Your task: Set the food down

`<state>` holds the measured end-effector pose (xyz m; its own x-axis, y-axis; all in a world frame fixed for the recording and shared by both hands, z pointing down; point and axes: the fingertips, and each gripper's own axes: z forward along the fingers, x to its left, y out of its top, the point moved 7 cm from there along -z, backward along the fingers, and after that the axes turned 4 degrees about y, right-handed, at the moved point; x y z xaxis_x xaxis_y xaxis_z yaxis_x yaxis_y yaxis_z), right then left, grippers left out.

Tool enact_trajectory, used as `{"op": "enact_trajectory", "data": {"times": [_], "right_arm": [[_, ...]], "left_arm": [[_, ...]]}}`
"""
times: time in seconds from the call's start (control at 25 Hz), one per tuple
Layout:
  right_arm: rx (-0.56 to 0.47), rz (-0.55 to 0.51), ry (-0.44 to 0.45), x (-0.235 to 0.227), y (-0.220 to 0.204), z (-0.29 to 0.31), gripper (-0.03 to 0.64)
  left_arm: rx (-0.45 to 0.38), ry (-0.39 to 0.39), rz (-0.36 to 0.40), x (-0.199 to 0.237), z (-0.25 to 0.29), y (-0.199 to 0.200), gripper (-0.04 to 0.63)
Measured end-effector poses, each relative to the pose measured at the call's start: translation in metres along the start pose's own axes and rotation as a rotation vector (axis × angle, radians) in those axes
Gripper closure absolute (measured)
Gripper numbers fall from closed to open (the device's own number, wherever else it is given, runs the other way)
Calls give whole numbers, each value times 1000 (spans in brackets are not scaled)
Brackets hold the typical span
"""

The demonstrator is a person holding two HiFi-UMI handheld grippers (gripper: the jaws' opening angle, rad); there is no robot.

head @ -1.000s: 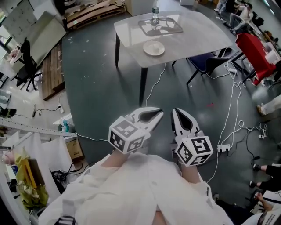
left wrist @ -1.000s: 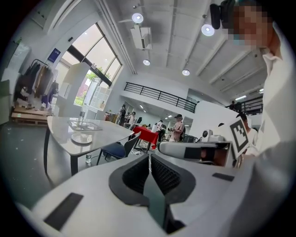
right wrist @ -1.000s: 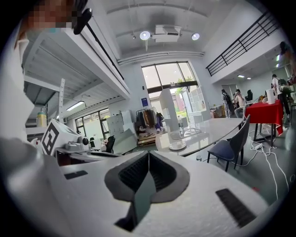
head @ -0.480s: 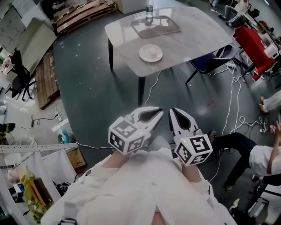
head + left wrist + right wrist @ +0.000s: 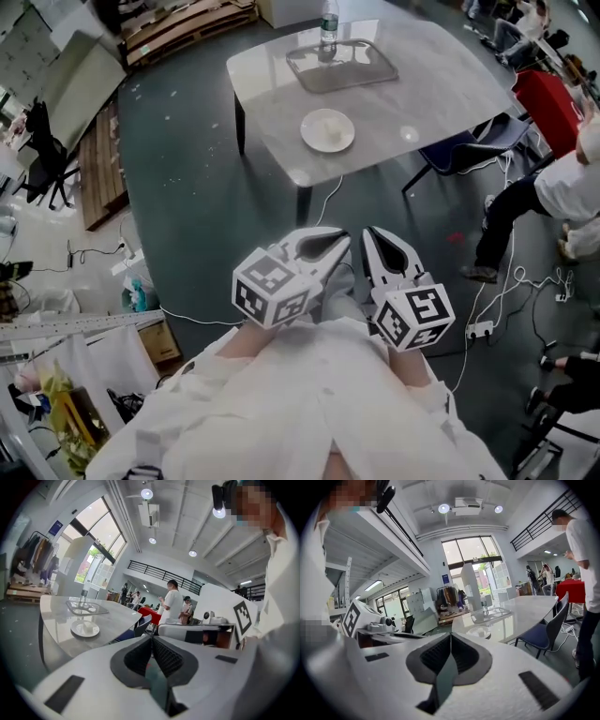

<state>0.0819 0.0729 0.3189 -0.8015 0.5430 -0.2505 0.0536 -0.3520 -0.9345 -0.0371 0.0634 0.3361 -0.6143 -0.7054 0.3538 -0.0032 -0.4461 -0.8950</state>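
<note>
Bright, even daylight from the tall glazed windows (image 5: 471,557) and round ceiling lamps (image 5: 146,493); lamp glare spots the glossy pale grey counter (image 5: 441,84) (fisheye bending, dark corners in both gripper views).

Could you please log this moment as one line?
left gripper: shut, empty | right gripper: shut, empty | plate: on table, ahead

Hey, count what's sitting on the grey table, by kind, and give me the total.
Plate: 1
Tray: 1
Bottle: 1
Total: 3 on the table
</note>
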Motion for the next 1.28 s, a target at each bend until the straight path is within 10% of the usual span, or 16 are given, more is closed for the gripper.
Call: {"op": "enact_trajectory", "data": {"times": [1.28], "right_arm": [[102,-42,201,-241,100,162,612]], "left_arm": [[-33,219,-76,135,221,115,569]]}}
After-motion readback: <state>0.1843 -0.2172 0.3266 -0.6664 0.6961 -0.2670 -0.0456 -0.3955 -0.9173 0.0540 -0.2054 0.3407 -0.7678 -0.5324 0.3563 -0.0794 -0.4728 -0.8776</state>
